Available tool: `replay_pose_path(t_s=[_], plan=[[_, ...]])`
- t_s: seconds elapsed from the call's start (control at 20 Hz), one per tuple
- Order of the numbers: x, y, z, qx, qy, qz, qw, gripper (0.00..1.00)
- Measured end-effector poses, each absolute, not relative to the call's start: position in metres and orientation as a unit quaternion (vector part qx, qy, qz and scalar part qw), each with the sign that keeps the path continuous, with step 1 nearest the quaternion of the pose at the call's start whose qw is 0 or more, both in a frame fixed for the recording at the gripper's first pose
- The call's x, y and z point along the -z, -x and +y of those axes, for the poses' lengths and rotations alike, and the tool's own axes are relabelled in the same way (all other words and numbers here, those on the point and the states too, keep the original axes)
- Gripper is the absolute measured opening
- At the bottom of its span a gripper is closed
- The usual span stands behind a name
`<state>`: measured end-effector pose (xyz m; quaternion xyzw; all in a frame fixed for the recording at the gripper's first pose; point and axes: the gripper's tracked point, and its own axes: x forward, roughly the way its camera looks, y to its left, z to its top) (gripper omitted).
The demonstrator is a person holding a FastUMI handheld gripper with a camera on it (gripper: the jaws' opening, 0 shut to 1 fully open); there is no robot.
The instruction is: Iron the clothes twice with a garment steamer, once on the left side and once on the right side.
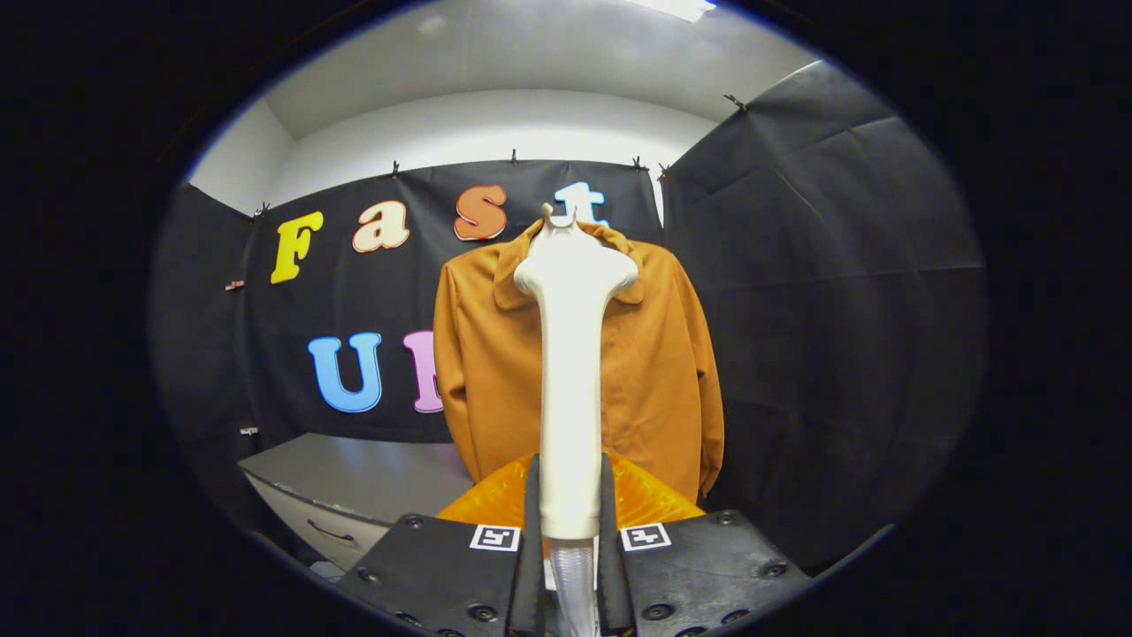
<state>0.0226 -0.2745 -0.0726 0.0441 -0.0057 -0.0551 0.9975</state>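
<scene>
Gripper [570,522] is clamping the steamer wand [570,372], both fingers [531,531] pressing on the lower end of its white handle from either side, so the claw is closed tight on it. A ribbed clear hose [573,584] is coming out of the wand's base and running down between the fingers. Two square marker tags [494,537] are sitting on the gripper body, one each side of the handle. Just behind the fingers an orange translucent rounded thing [495,500] is showing either side of the wand; cannot tell what it is. The wand is standing upright along the fingers, its wide head [576,265] at the top, overlapping the collar area of the jacket [659,372]; whether the head is touching the cloth cannot be told. The jacket, brown-orange and long-sleeved, is hanging straight ahead beyond the fingers on a hanger whose hook [559,215] is peeking above the wand head; the wand is lining up roughly with the garment's middle, both sleeves hanging down at the sides. Off to the left and lower, a grey table top [354,473] with a drawer handle [329,531] is sitting near the jacket's hem. Behind it all the black cloth wall [831,265] is hanging, clipped along the top, with a white wall and ceiling [495,124] above.
</scene>
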Motion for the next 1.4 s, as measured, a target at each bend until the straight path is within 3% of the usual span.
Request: replay_pose_path(t_s=[0.55, 1.4], plan=[[0.06, -0.095, -0.334, 0.064, -0.066, -0.036, 0.995, 0.26], [0.151, -0.136, -0.353, 0.019, -0.082, 0.025, 0.996, 0.27]])
